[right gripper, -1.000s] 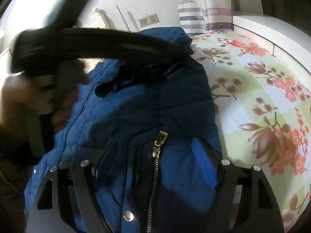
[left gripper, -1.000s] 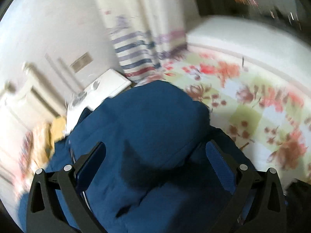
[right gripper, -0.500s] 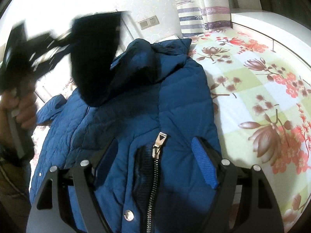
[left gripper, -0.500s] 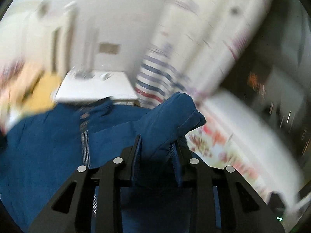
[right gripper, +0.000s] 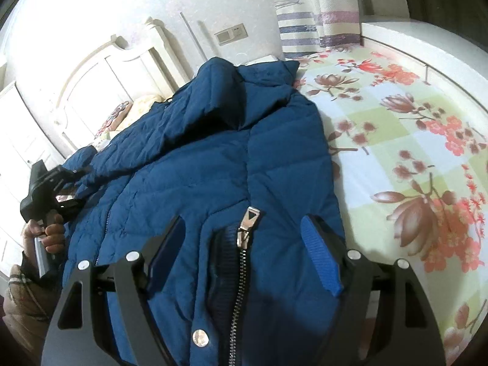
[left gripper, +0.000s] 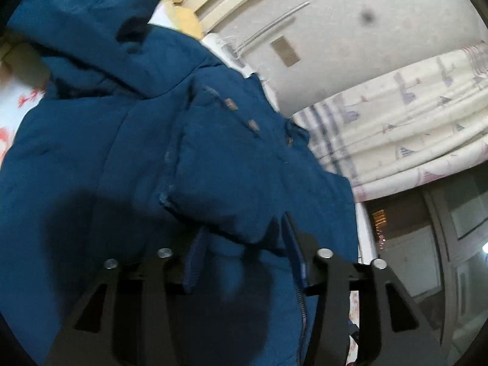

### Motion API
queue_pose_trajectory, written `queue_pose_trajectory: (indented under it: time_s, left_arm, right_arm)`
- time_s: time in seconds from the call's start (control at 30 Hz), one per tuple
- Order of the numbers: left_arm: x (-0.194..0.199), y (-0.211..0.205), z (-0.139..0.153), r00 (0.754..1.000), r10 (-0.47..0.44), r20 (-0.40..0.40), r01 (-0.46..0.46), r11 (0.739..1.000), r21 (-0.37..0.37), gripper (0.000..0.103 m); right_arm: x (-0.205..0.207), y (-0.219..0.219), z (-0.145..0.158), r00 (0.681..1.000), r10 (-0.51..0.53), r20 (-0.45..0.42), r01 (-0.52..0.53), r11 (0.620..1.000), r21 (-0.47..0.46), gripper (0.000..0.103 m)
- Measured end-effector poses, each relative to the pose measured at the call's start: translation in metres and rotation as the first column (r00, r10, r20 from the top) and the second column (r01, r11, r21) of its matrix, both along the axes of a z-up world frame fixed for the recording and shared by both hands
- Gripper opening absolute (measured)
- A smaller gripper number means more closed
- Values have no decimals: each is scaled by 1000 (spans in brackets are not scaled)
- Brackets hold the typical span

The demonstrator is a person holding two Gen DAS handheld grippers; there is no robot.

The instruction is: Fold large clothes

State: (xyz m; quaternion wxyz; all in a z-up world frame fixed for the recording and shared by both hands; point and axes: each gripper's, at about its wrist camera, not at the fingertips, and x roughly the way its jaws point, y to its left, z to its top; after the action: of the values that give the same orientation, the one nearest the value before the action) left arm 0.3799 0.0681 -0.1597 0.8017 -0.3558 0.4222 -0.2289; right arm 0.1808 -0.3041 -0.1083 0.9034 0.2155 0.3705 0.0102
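My left hand sits at the far left of the right wrist view, wrapped around the handle of my left claw, which meets the blue jacket at its sleeve end. From that claw's own camera, my left claw has its fingers drawn in part of the way with a thick fold of the jacket bunched between them; it looks like I am gripping the cuff end of a sleeve (the padding hides the actual contact, so I judge by the fabric filling the gap). Small brown toggles run along a seam above the fold.

The jacket lies spread on the bed, over the left part of the floral sheet, its hood toward the headboard and the wall. A wall switch shows above the hood, and a striped curtain hangs to its right.

Nearer me, my right claw is spread wide, blue-padded fingers well apart on either side of the jacket's zipped front, gripping nothing. The silver zipper pull lies between the fingers, and a snap button sits lower down beside the zipper teeth. To the right, the sheet is bare of clothing, with pink and brown flowers on green and white squares.
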Motion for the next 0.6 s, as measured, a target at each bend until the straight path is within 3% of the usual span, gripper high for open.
queue_pose_trajectory:
  time_s: [0.2,0.3,0.4,0.47,0.53,0.6]
  left_arm:
    - [-7,-10,6,995,-36,93,36,999,5,65]
    - [-7,-9,6,993,-25,114,27,999,-22,73]
    - [-13,-12,7,990,-25,141,20,999,37,71]
    - [-10,-16,8,988,-15,153,-1,995,99,42]
    - [-9,-14,8,987,-19,157,2,994,107,18]
    - [-10,-9,10,984,-6,180,-9,996,85,15]
  right_arm:
    - [4,8,28,999,-35,4,35,973,-227,77]
    - [35,14,37,998,-16,-55,-6,924,-383,79]
    - [83,15,27,990,14,-142,-76,893,-444,80]
    - [109,15,20,984,17,-178,-95,891,-444,80]
    - [132,23,15,982,33,-184,-119,868,-482,80]
    - [143,30,12,985,35,-171,-124,831,-542,82]
